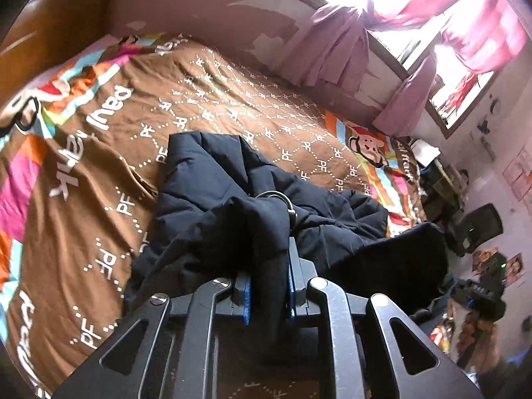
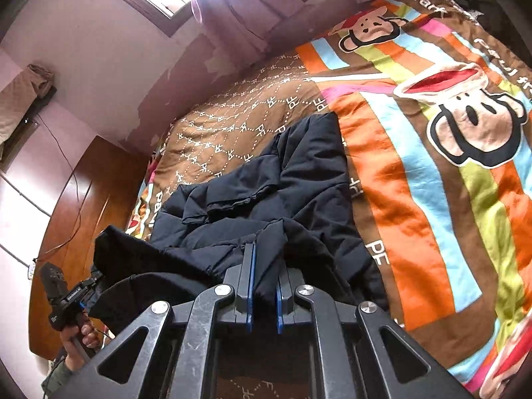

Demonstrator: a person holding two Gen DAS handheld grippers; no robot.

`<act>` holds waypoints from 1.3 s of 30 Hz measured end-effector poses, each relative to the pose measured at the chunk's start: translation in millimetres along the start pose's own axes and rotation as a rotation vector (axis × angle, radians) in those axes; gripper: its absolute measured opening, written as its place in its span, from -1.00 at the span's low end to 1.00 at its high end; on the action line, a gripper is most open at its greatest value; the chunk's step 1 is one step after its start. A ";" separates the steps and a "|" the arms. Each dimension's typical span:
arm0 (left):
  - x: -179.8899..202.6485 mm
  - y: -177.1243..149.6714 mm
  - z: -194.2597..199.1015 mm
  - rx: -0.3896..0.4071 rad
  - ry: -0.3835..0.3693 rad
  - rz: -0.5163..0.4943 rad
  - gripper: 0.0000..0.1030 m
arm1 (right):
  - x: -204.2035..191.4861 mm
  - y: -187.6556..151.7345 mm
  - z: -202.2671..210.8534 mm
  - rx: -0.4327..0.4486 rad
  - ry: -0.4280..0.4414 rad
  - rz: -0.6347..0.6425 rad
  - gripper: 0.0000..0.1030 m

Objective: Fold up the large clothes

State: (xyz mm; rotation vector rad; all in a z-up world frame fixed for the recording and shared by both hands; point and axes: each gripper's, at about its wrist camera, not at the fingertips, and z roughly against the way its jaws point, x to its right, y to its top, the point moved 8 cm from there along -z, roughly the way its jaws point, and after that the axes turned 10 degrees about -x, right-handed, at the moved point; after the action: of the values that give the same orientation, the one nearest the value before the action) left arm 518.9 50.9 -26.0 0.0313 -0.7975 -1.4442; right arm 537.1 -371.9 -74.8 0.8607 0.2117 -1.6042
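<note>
A dark navy padded jacket (image 1: 206,179) lies crumpled on a bed, and both grippers lift its near edge. In the left wrist view, my left gripper (image 1: 267,266) is shut on a bunched fold of the jacket pinched between its blue pads. A metal ring (image 1: 276,199) on the fabric sits just beyond the fingers. In the right wrist view, my right gripper (image 2: 266,266) is shut on another fold of the jacket (image 2: 292,173). The left gripper (image 2: 94,279) shows at the lower left, held in a hand (image 2: 79,332), with the jacket's edge stretched from it.
The bed cover (image 1: 99,166) is brown with a white dotted pattern, and has bright stripes and monkey faces (image 2: 475,126) at its ends. A wooden headboard (image 2: 83,199) stands at one end. Pink curtains (image 1: 332,50) hang by the window. A dark chair (image 1: 478,226) and clutter lie beyond the foot.
</note>
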 end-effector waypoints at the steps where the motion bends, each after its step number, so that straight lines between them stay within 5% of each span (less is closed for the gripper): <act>1: 0.0 0.9 1.4 0.003 -0.013 0.003 -0.64 | 0.8 1.7 -2.0 0.002 0.000 0.005 -0.79; 5: 1.6 5.2 17.7 0.038 -0.066 0.006 -0.18 | 3.3 5.1 -3.5 0.015 -0.004 0.041 -0.63; 7: 1.2 9.7 30.0 0.080 -0.075 0.003 0.22 | 2.3 5.5 1.1 0.026 0.006 0.066 -0.52; 9: -1.0 14.4 38.1 0.110 -0.080 -0.004 0.25 | 1.3 5.9 5.2 0.038 0.015 0.089 -0.29; 11: -7.2 16.0 36.5 0.104 -0.054 -0.013 0.25 | 0.1 7.1 11.7 0.073 0.011 0.119 0.45; 13: -14.2 15.4 29.9 0.087 -0.013 -0.024 0.26 | -2.1 10.5 19.7 0.120 -0.004 0.163 0.54; 19: -35.8 11.4 -2.6 -0.007 0.107 -0.063 0.26 | 11.6 19.6 3.5 0.091 -0.087 0.222 0.54; 23: -31.2 11.1 -29.0 -0.049 0.169 -0.185 0.26 | 44.6 12.6 -32.3 0.003 -0.150 0.169 0.54; 30: -45.7 -2.9 -65.6 -0.059 0.101 -0.141 0.25 | 74.8 -12.4 -66.6 -0.077 -0.123 0.070 0.48; 33: -51.1 -2.8 -65.6 -0.047 0.084 -0.098 0.01 | 74.0 -15.5 -66.6 -0.070 -0.111 0.061 0.00; 35: -54.1 -3.9 -65.3 -0.053 0.101 -0.089 -0.34 | 69.4 -16.7 -61.9 -0.052 -0.118 0.078 -0.39; 39: -48.7 -3.3 -53.7 -0.016 0.173 -0.093 -0.82 | 57.0 -18.0 -50.5 -0.010 -0.111 0.112 -0.70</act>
State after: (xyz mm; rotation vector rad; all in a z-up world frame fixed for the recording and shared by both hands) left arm 546.7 69.8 -90.3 0.1812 -0.6496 -1.5130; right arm 542.2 -382.5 -152.2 0.7604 0.0910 -1.5397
